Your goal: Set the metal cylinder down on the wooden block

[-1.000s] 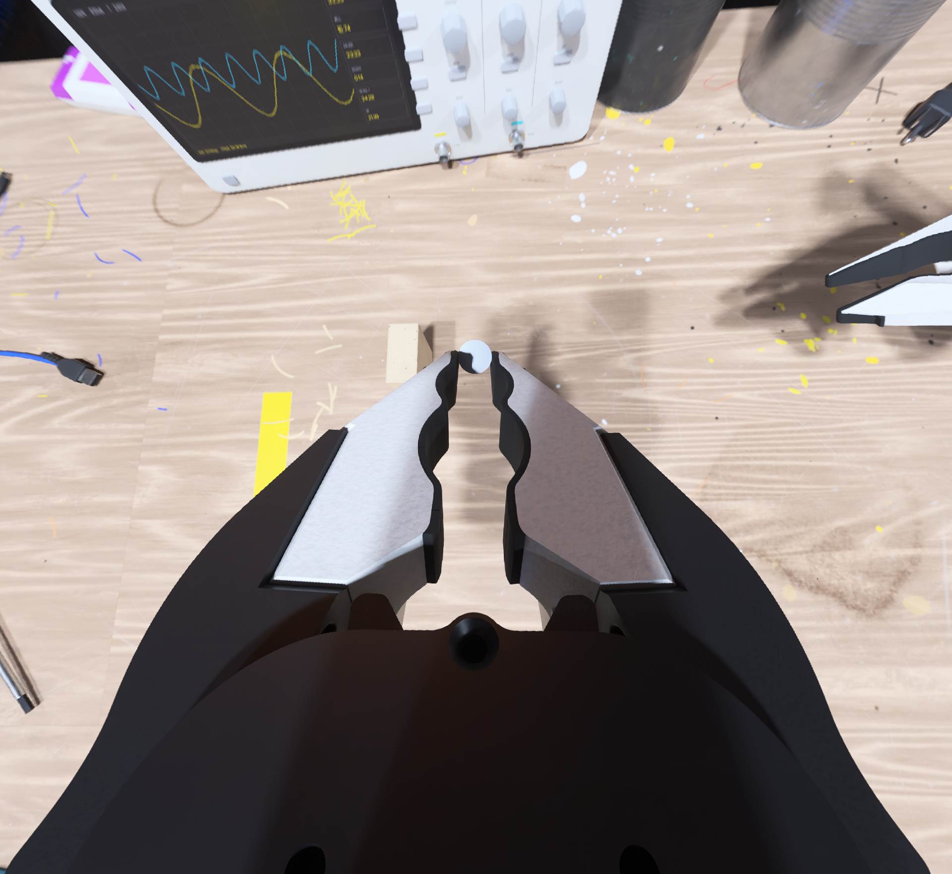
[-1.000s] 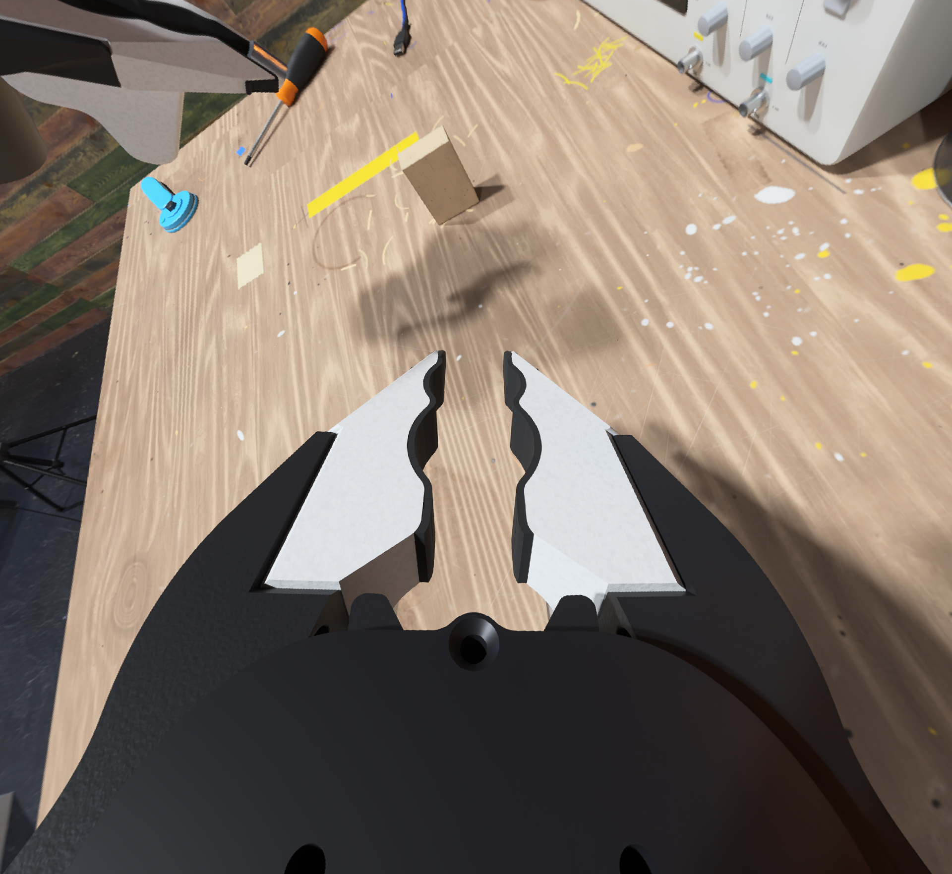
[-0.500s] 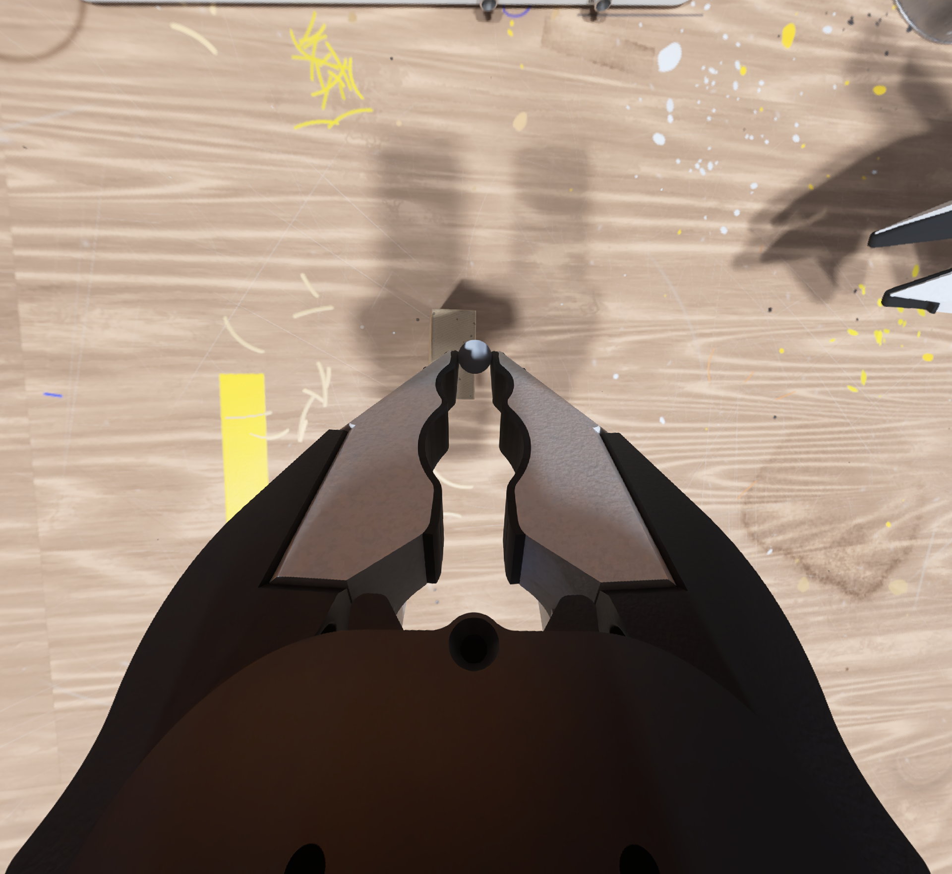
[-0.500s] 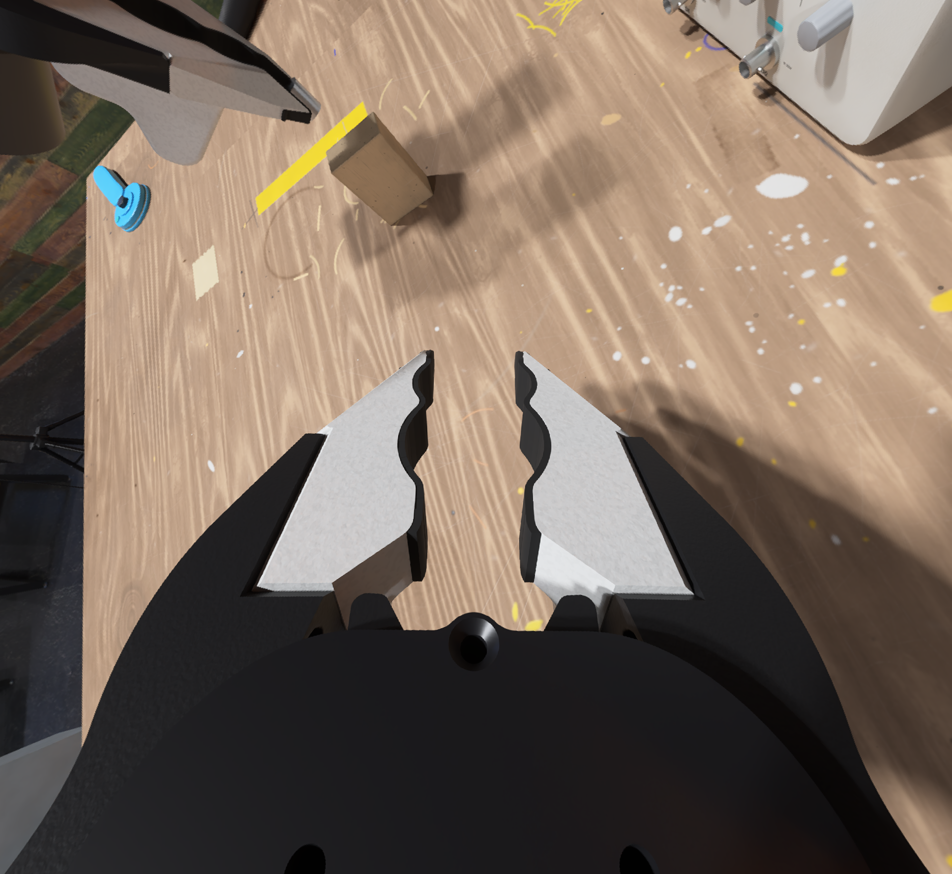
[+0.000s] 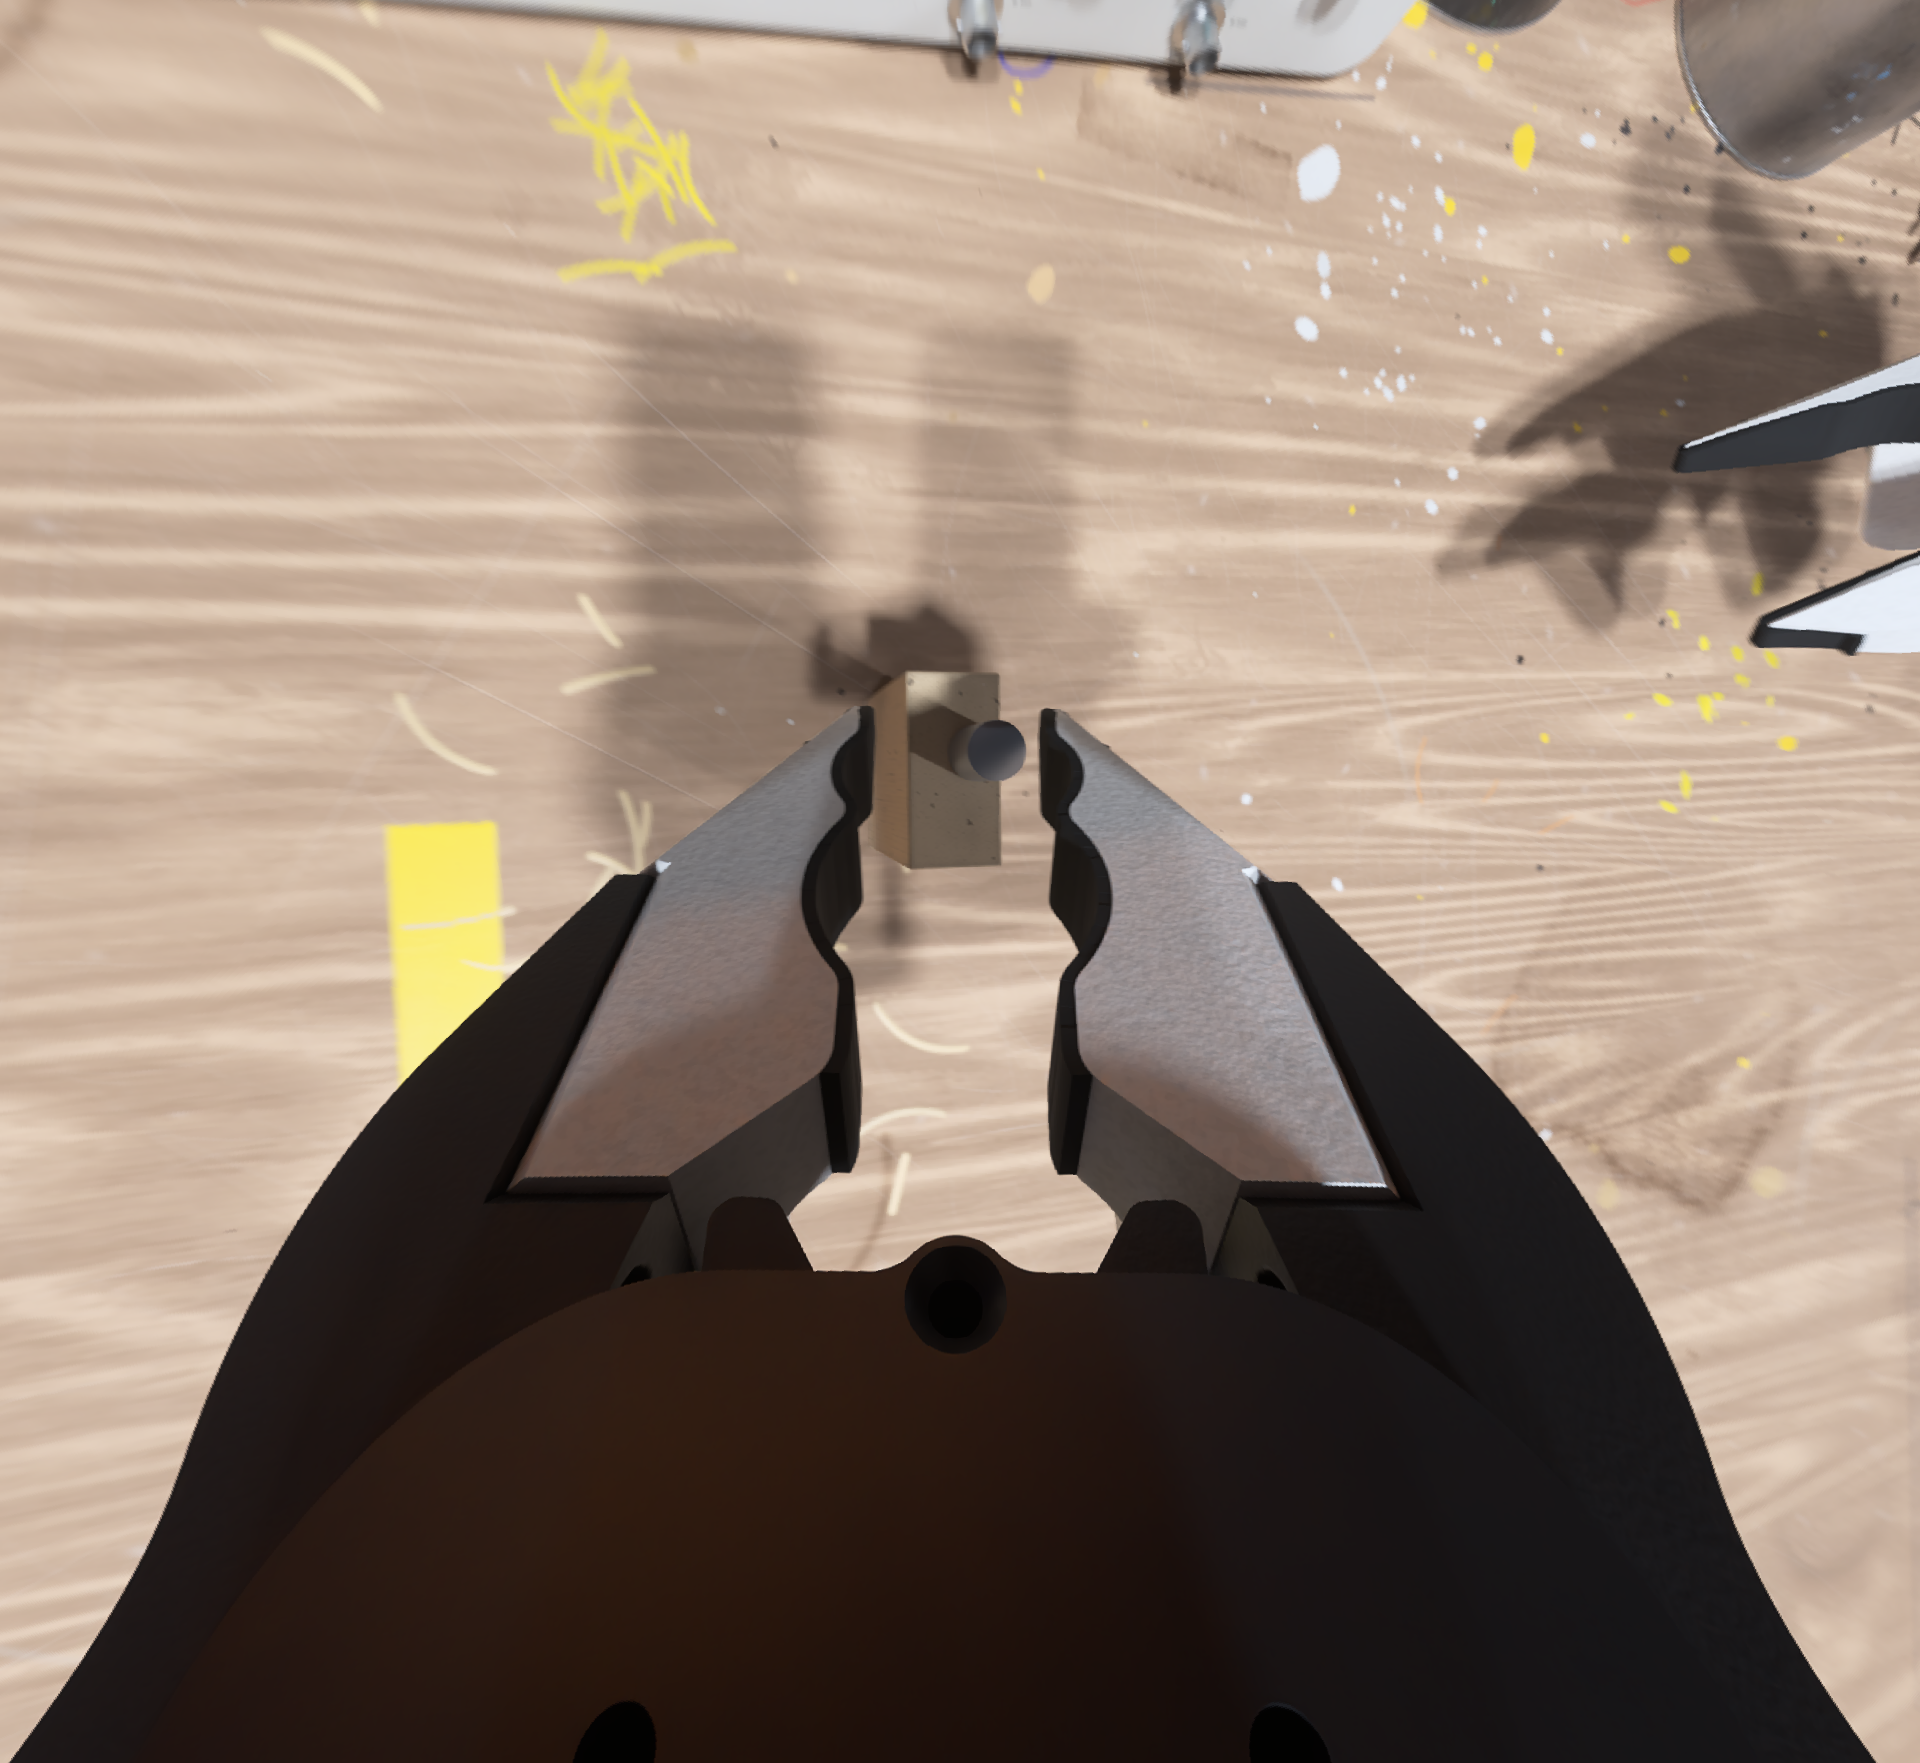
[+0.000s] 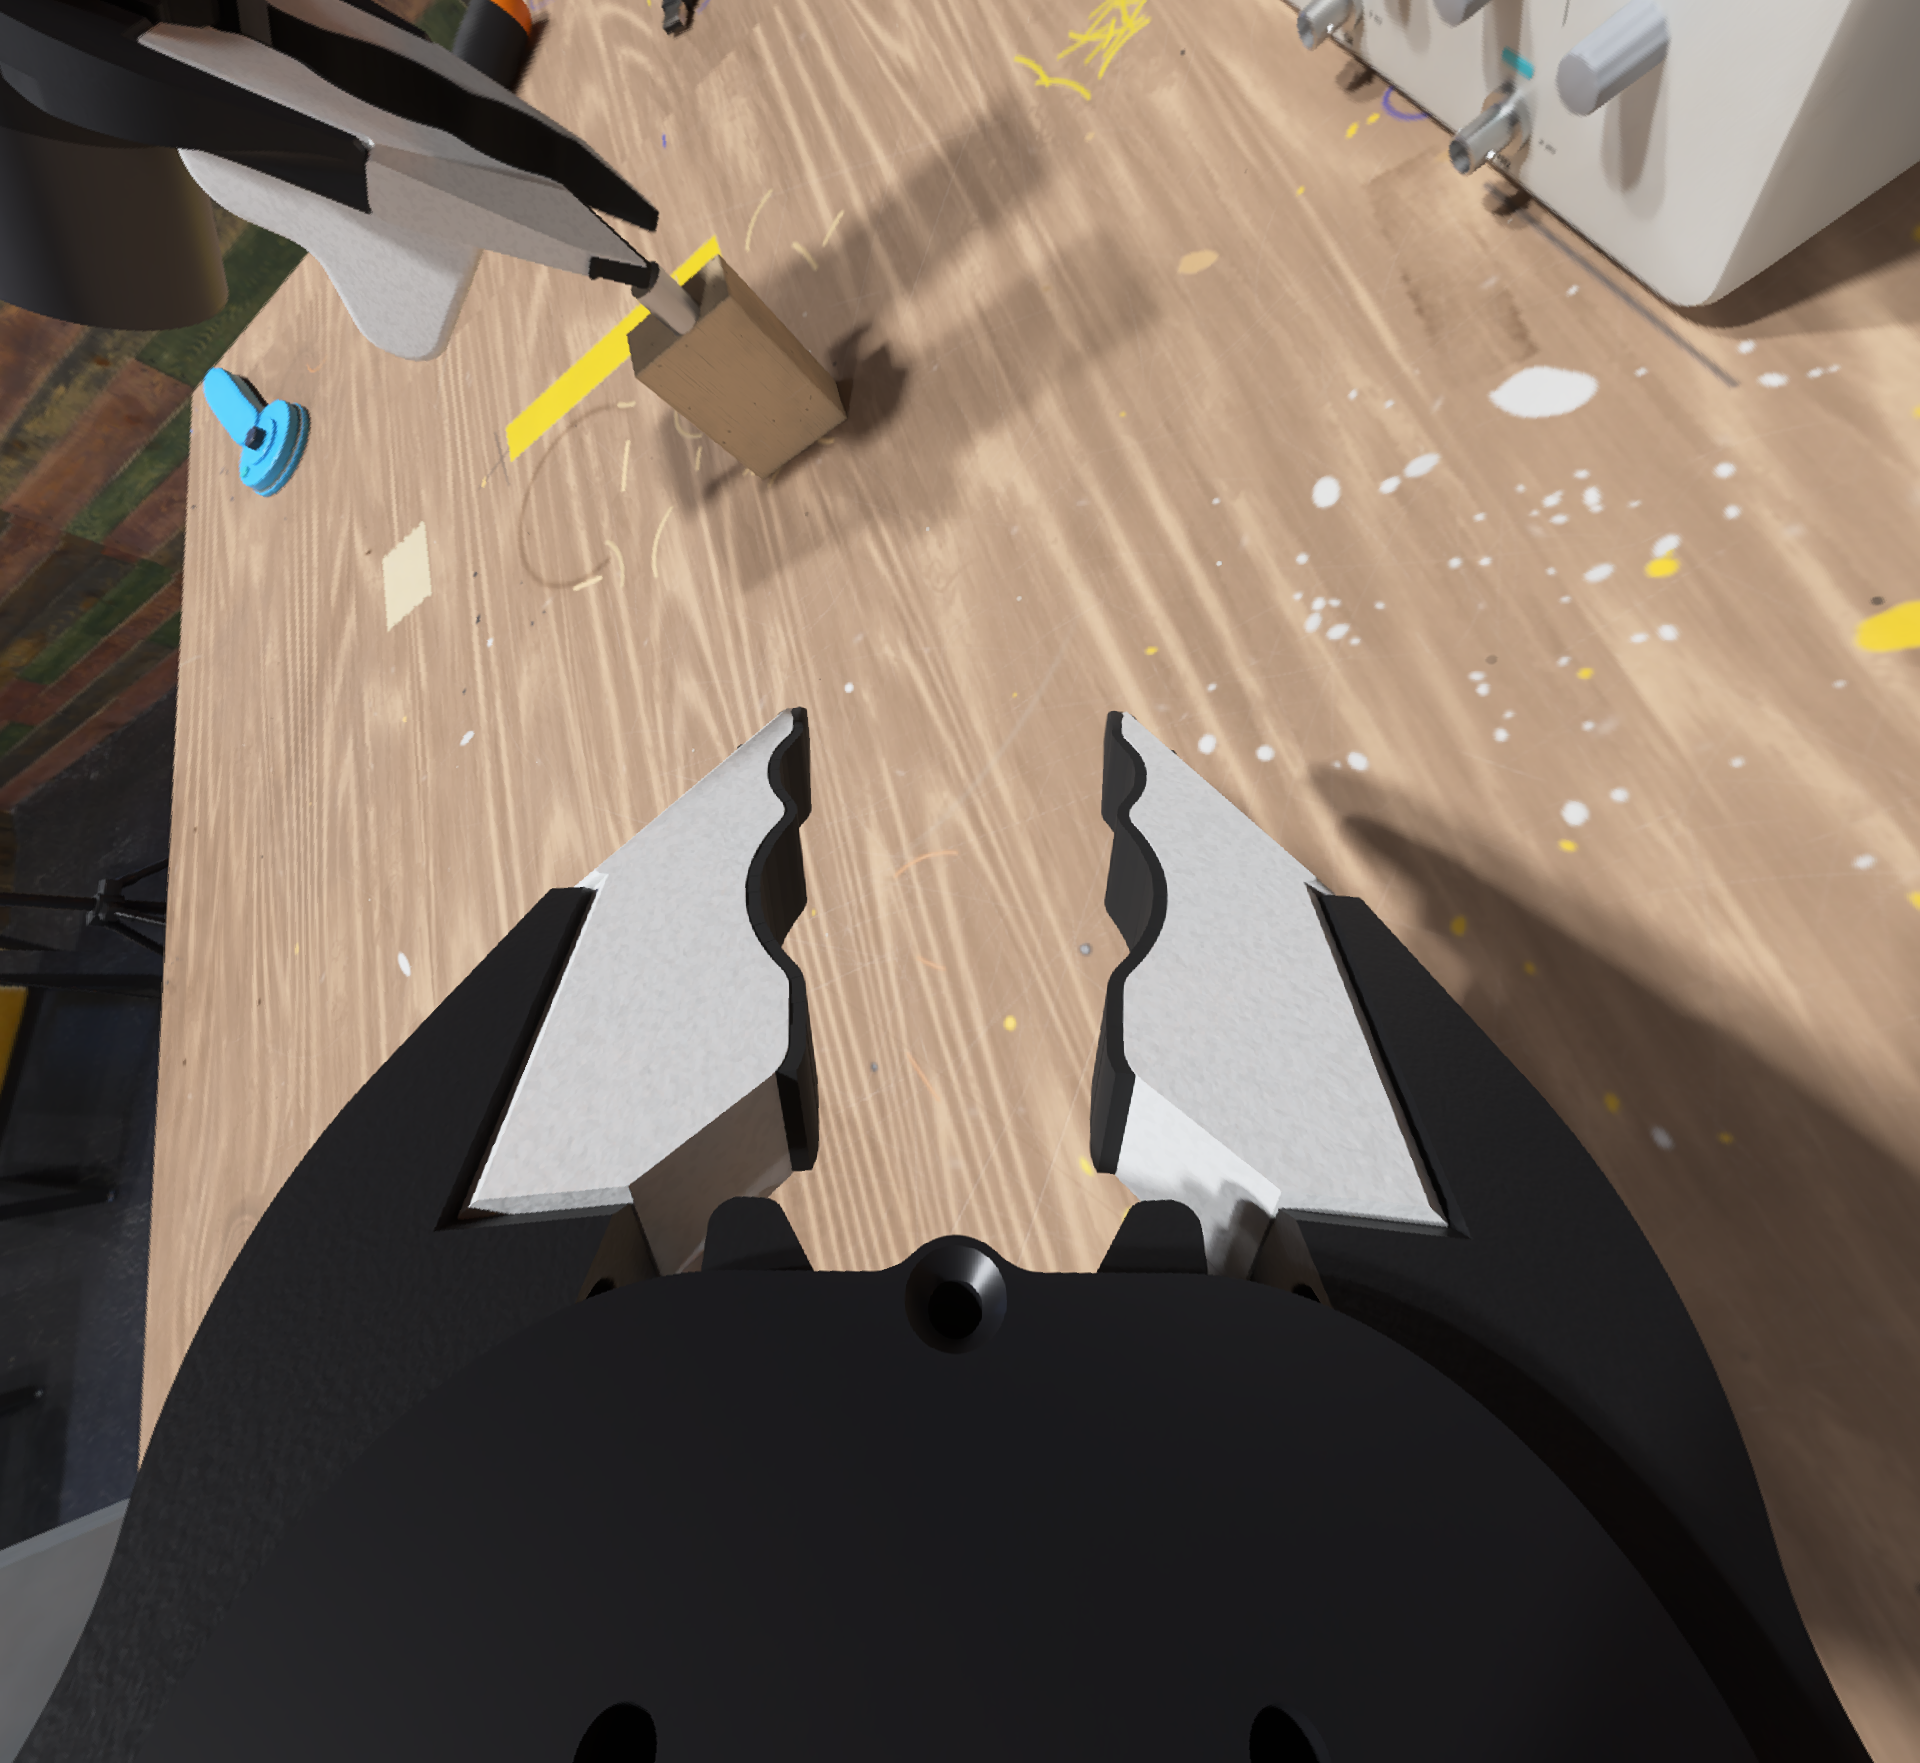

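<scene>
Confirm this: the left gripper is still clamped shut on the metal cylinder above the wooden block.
Not quite. The left wrist view shows the left gripper open, its fingers apart and clear of the metal cylinder, which stands on the wooden block. The rest holds.

Grey metal cylinder (image 5: pixel 992 749); tan wooden block (image 6: pixel 743 373); yellow tape strip (image 5: pixel 445 934).

Metal cylinder (image 6: pixel 665 300) stands on the wooden block (image 6: pixel 743 373) (right claw (image 6: pixel 951 747) gapes).
</scene>
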